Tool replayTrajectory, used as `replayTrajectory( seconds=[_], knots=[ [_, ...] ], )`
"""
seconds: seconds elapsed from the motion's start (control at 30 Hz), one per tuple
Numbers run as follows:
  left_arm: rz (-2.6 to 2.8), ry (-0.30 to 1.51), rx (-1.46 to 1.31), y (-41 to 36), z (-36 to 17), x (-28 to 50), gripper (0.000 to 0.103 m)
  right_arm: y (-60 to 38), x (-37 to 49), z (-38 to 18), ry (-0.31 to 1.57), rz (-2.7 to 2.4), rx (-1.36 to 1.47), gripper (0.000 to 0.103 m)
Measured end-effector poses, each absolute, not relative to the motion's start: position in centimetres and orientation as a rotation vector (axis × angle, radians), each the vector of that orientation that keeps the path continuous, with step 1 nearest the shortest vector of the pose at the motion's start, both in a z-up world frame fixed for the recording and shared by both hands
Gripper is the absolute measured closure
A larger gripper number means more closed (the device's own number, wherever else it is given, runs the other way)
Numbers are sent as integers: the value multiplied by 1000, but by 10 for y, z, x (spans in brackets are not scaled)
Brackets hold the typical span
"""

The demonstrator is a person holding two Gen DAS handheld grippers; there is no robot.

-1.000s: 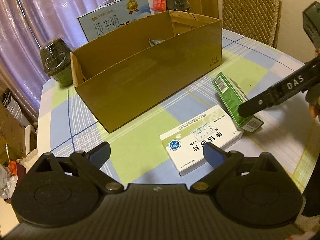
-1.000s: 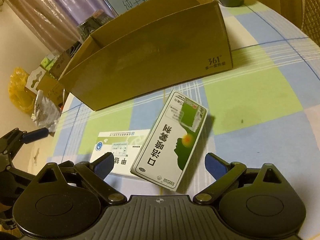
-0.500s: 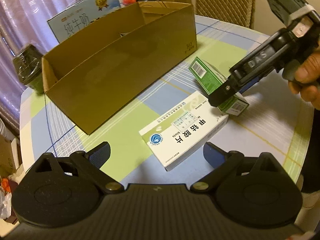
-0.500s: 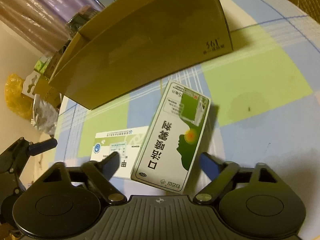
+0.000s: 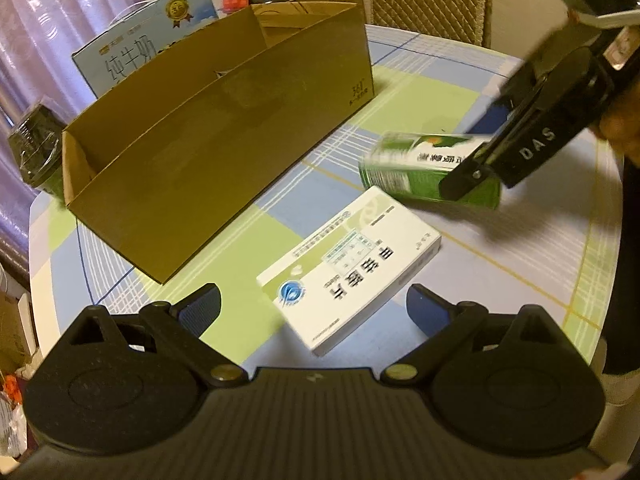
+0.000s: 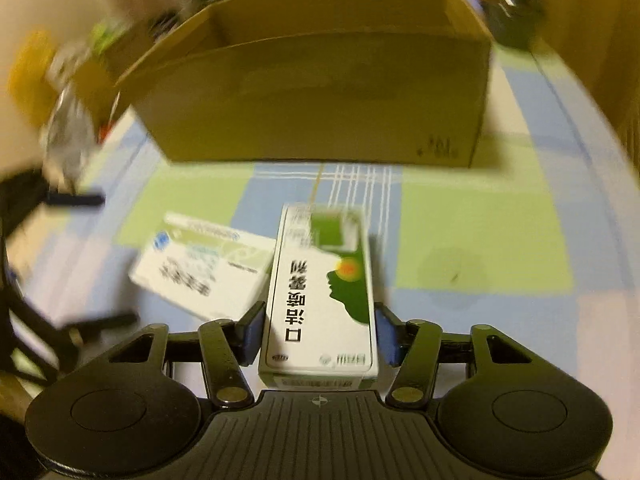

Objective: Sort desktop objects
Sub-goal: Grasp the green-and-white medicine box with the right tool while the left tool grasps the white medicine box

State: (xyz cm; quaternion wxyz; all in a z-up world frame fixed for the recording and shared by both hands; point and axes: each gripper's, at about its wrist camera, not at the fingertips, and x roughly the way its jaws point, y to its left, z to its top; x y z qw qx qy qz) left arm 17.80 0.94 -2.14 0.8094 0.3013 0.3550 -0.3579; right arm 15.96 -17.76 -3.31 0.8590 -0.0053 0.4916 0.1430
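The open cardboard box [image 5: 224, 128] filled the upper left, waiting for sorted items. Below it the white packet [image 5: 352, 264] lay flat ahead of the spread left tongs [image 5: 314, 308]. The right tongs [image 6: 320, 334] pinched the green packet [image 6: 324, 292] by its long sides, probably to carry it boxward.

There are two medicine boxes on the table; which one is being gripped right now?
The green and white box, clamped between the right gripper fingers. The white box with the blue logo lies free on the tablecloth before the open left gripper.
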Motion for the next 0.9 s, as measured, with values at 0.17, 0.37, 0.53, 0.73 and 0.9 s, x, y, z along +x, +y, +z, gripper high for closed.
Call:
replayTrajectory(
  seconds=[0.17,0.37,0.53,0.73,0.9],
  knots=[
    [-802,760,669,6,-25,180,6,-163,143,-34,999,417,-373,50],
    [-880,767,711,-3,-33,191,6,-174,151,-46,1039,423,-376,49],
    [-929,770,822,-13,-47,208,6,-176,155,-50,1044,432,-378,35],
    [-1038,817,877,-22,-57,228,6,-181,161,-53,1055,414,-357,29],
    [-1078,911,833,-25,-65,241,13,-179,166,-55,1070,420,-340,28]
  ],
)
